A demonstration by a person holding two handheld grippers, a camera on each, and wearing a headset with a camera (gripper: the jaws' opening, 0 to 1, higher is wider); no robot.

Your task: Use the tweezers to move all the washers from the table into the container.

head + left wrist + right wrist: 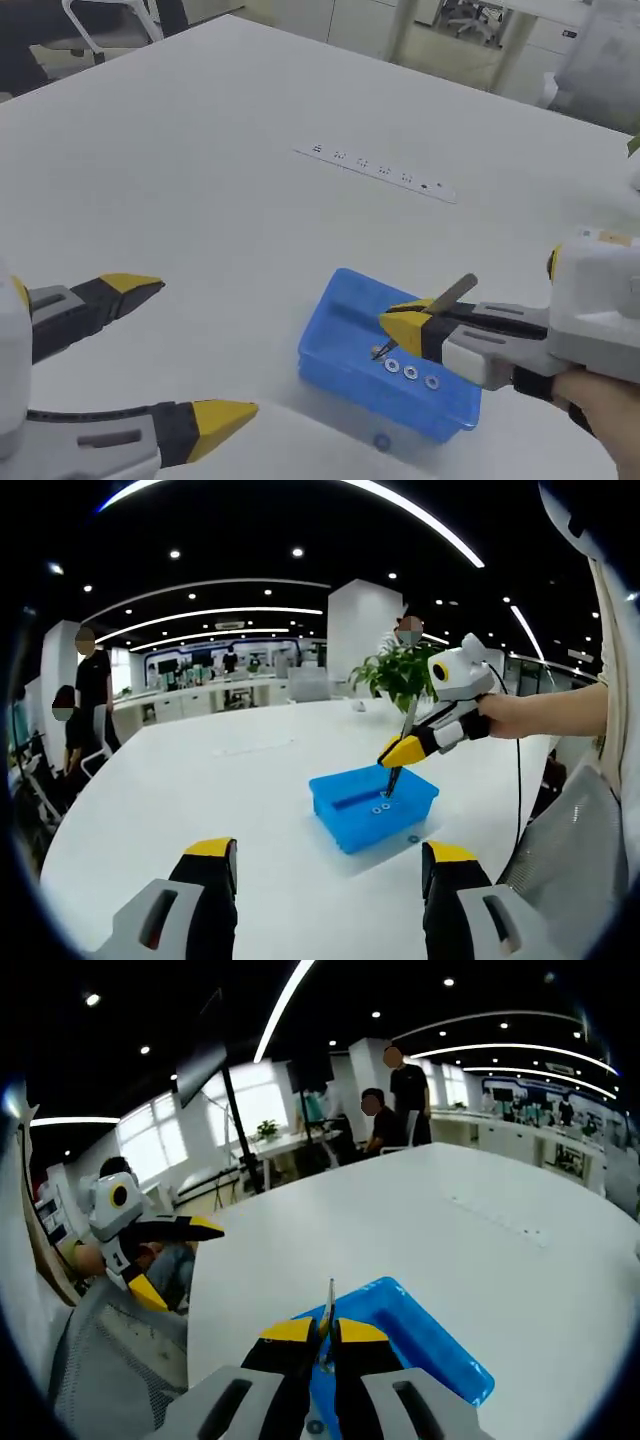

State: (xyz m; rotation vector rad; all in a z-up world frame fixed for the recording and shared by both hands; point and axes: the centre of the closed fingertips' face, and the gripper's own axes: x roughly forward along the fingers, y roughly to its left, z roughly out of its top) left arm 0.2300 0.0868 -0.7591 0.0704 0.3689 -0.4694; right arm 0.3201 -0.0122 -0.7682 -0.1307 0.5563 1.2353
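Head view: R gripper [400, 325] clamps tweezers [455, 293], L gripper [207, 347] jaws wide.

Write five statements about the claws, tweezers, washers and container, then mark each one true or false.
1. The right claw is shut on the tweezers. True.
2. The container is red. False: it is blue.
3. Three washers lie inside the container. True.
4. The left claw grips a washer. False: it is open and holds nothing.
5. Every washer is already in the container. False: a lone washer lies on the table beside it.
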